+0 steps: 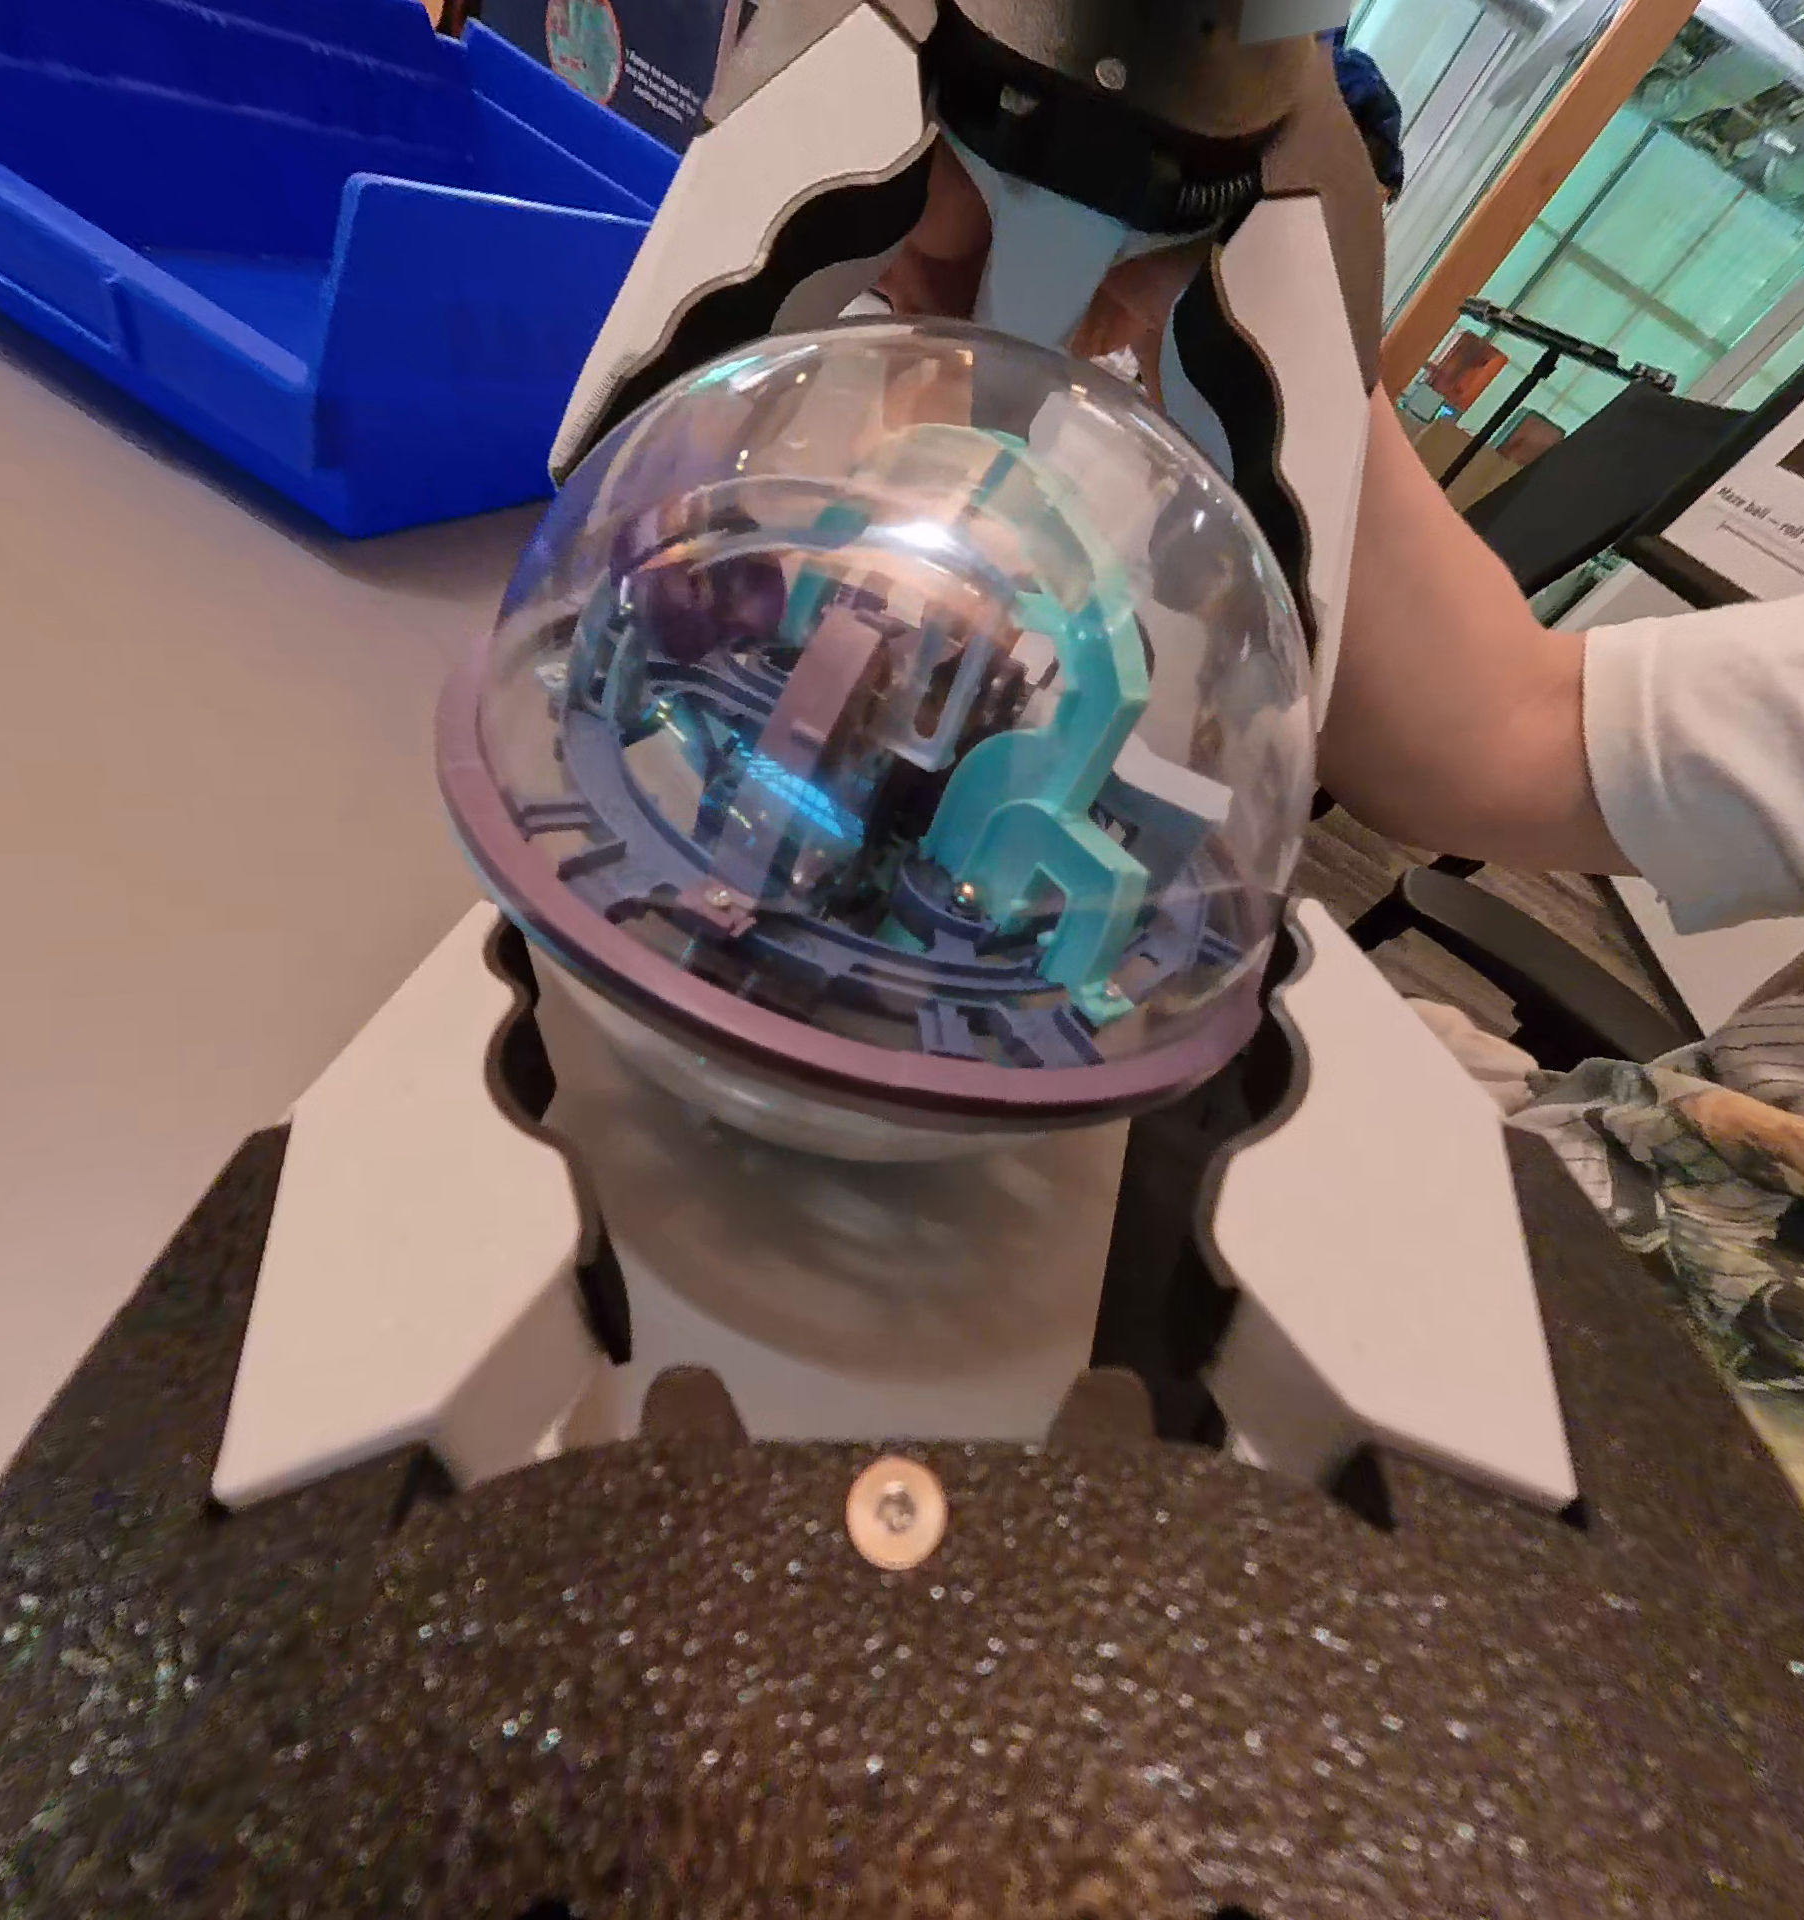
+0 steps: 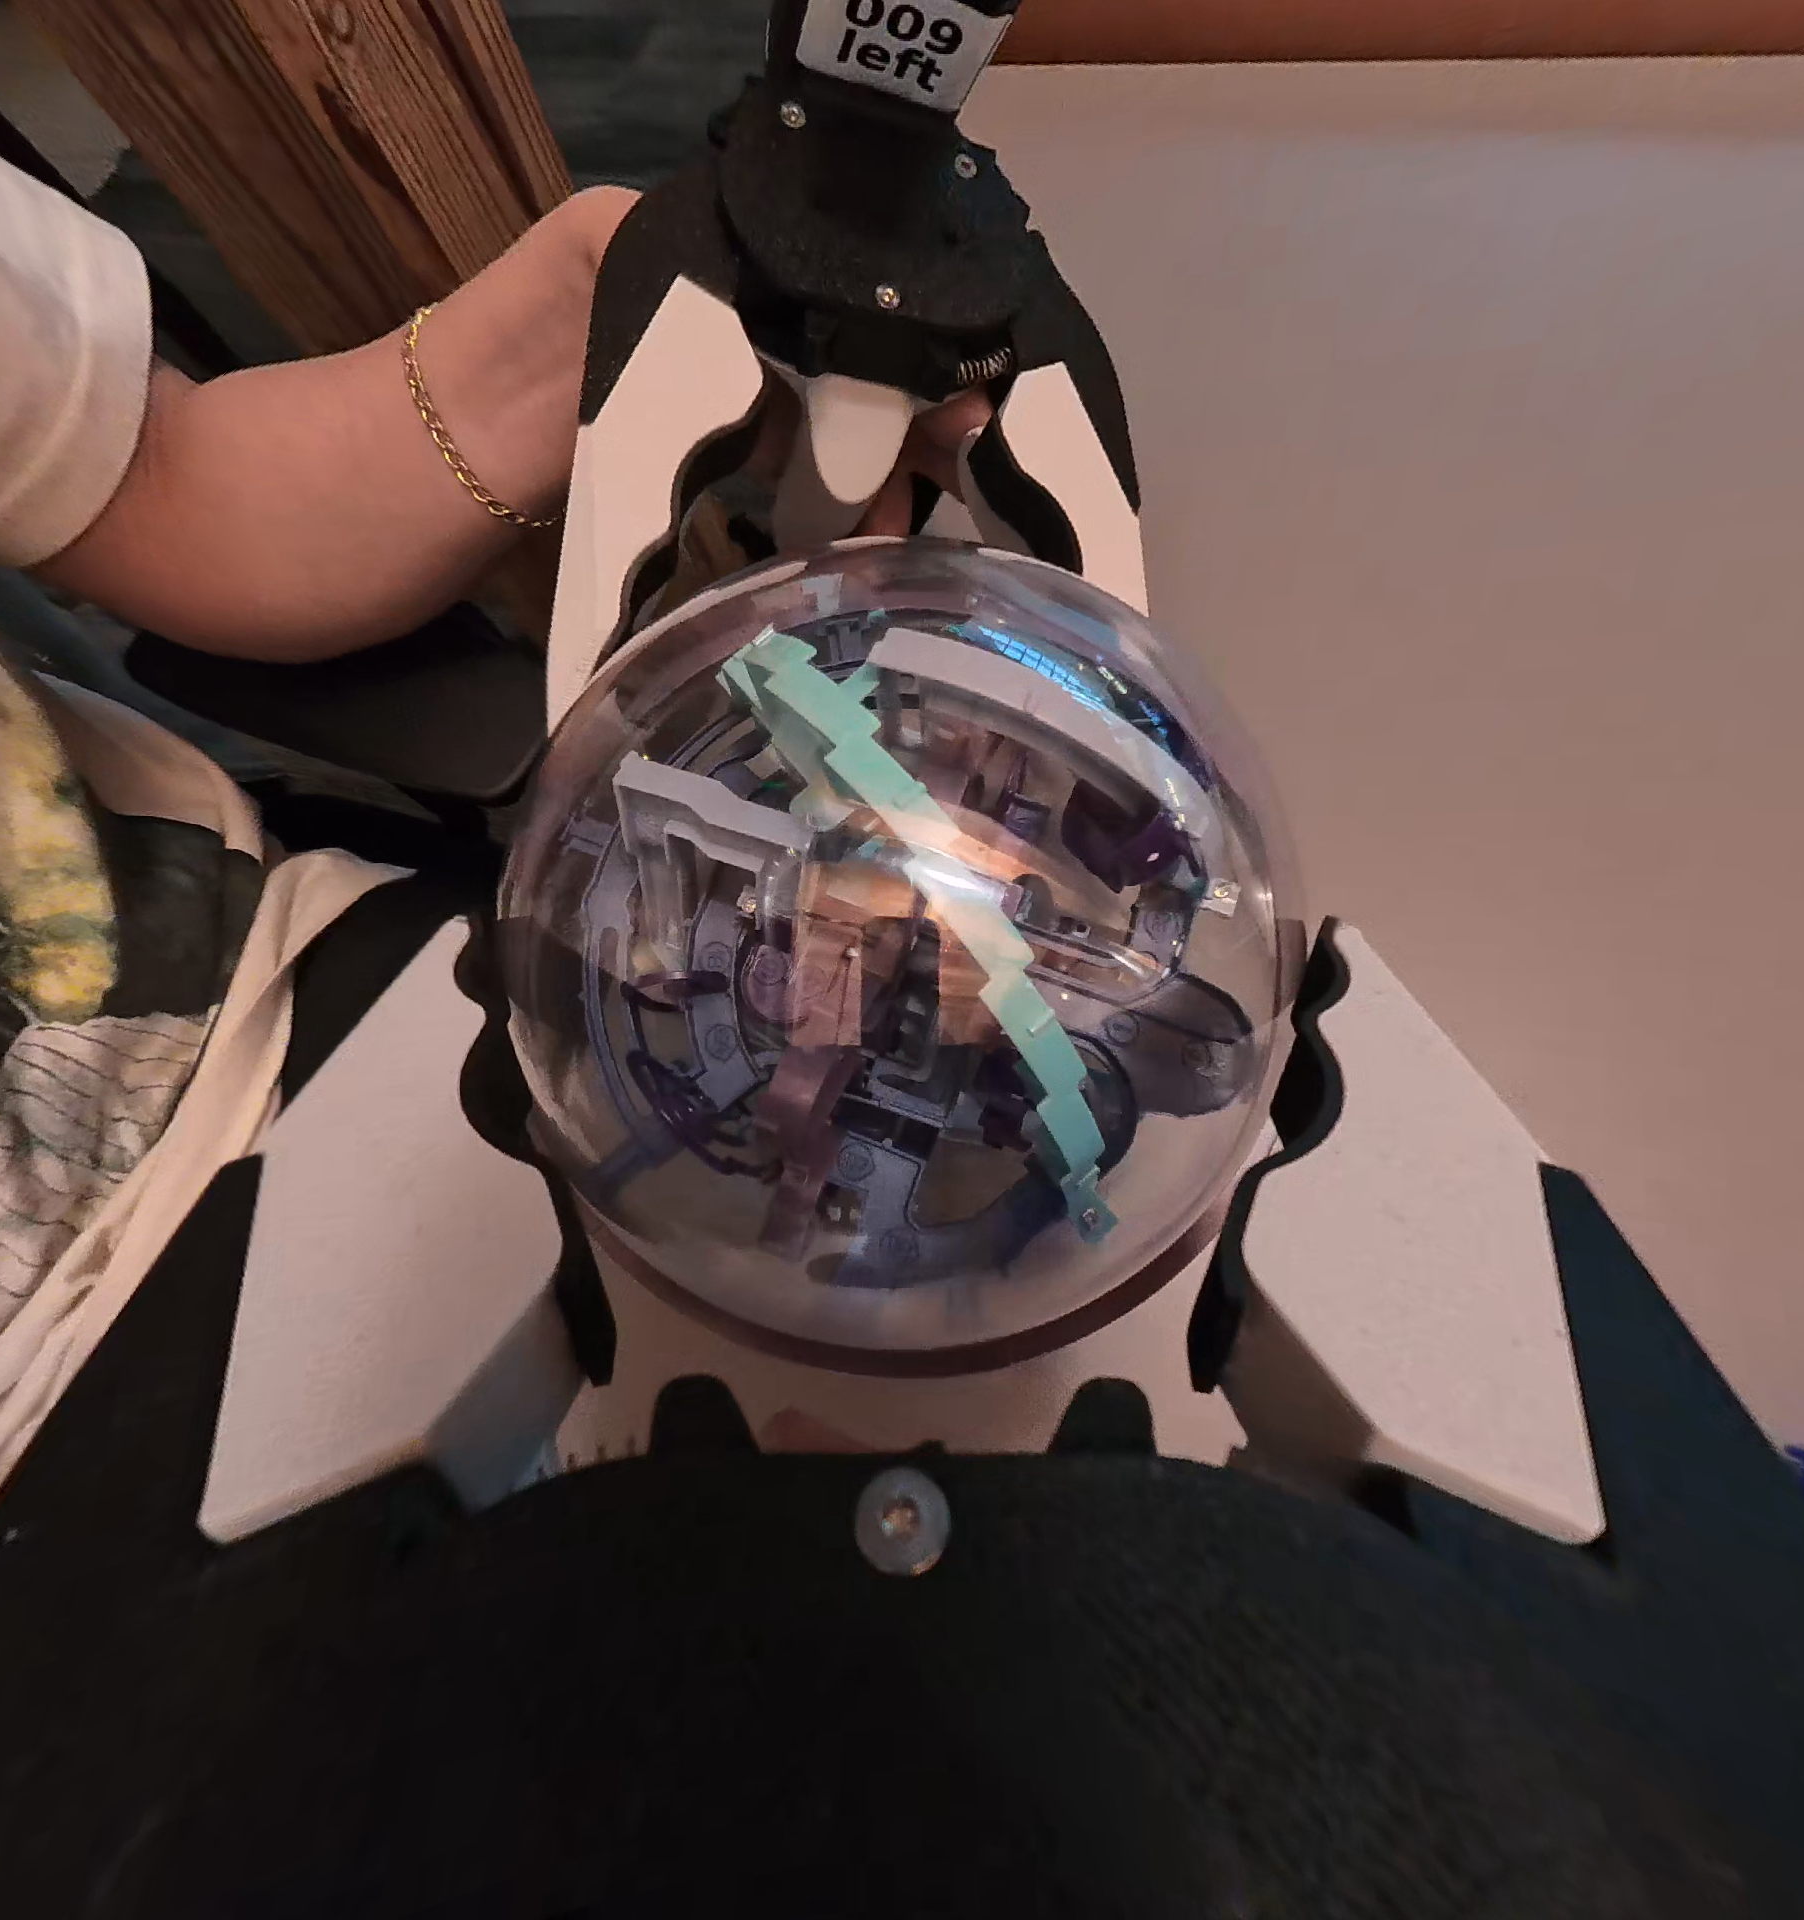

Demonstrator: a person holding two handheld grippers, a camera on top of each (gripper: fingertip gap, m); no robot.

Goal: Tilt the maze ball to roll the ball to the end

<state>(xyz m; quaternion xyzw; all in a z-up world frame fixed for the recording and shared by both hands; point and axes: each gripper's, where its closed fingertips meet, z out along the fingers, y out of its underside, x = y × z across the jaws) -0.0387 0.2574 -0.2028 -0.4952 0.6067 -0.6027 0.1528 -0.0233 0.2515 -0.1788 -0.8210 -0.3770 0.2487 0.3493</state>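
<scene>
Maze ball [image 1: 877,727]: a clear plastic sphere with a purple band around its middle, held up above the table between the two grippers, which face each other from opposite sides. The band is tilted, lower on the right in the left wrist view.
Inside the sphere: a turquoise stepped track [image 2: 919,883], grey tracks, dark blue ring tracks and brownish-purple pieces. A small shiny metal ball [image 1: 965,891] sits on a dark blue ring piece at the foot of the turquoise arch.
Left gripper [image 1: 898,1018]: its jaws are spread wide around the lower half of the sphere. The wavy black pads [image 1: 524,1029] lie against the shell on both sides, so it seems to pinch the maze ball.
Right gripper [image 2: 898,1049]: also spread wide, its wavy pads [image 2: 1303,1049] are against the two sides of the sphere and grip it.
Hands: the person's forearm [image 1: 1480,748] in a white sleeve is behind the right gripper; a wrist with a gold chain bracelet [image 2: 451,426] is behind the left one.
Table [image 1: 150,831]: pale and smooth, under the ball.
Blue plastic bin [image 1: 285,270]: on the table, well apart from the ball, at the far left.
</scene>
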